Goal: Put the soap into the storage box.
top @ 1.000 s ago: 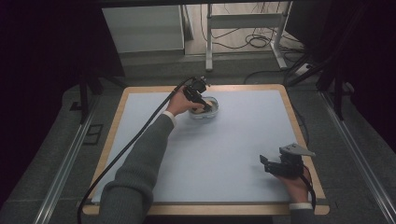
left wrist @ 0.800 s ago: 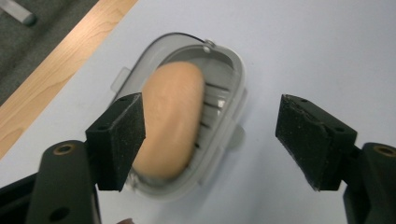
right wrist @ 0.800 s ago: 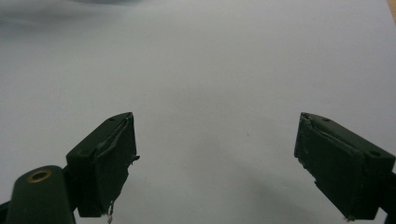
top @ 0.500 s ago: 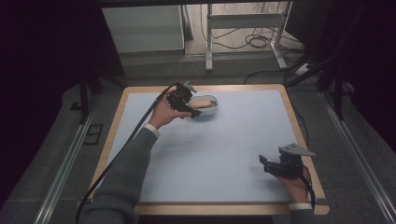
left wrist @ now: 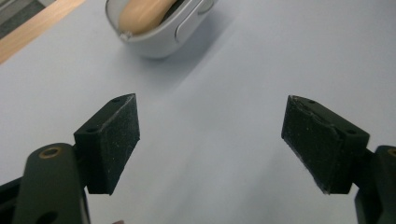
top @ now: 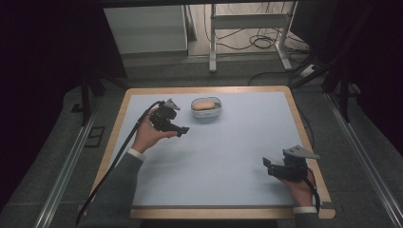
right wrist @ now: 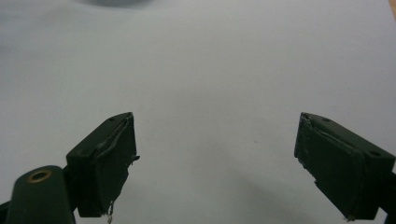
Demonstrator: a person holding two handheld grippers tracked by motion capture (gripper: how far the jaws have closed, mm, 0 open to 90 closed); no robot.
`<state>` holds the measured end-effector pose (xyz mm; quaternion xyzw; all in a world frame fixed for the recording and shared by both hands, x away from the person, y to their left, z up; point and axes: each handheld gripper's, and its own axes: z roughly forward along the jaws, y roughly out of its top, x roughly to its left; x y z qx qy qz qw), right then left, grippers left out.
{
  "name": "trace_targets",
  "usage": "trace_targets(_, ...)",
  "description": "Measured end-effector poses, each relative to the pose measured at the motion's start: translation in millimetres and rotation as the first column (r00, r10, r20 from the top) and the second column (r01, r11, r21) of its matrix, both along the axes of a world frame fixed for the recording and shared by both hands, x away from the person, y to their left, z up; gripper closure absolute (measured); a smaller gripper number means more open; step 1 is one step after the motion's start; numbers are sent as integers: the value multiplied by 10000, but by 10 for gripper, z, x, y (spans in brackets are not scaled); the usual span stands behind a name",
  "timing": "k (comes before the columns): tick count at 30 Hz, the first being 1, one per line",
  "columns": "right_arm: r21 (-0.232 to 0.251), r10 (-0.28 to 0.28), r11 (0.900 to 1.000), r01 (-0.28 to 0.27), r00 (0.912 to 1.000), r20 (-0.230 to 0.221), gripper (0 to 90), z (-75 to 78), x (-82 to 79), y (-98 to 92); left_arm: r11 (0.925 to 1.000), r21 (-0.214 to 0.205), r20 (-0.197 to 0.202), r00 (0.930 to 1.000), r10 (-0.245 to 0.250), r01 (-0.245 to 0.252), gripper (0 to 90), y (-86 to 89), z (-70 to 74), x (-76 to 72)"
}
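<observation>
Near the far edge of the pale blue mat, a small white bowl holds a tan bread roll, likely light, soft and easily dented, so a gentle pinch across its middle seems best. The left gripper, just beside the bowl, has just been opening; its jaws stand wide with nothing between them. The right gripper rests well apart, spread and empty.

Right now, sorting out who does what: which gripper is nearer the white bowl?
Left. The left gripper sits just beside the white bowl; the right gripper rests by the table's near right corner.
</observation>
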<state>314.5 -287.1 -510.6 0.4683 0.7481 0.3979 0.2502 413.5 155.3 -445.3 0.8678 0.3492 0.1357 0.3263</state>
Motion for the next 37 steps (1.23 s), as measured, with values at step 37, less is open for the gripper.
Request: trace_targets(37,-338,311,9990,-307,9995,96,127,-7,21,116,9693,-1549,-436,9815,1864,-1910,218,658,-713,-976)
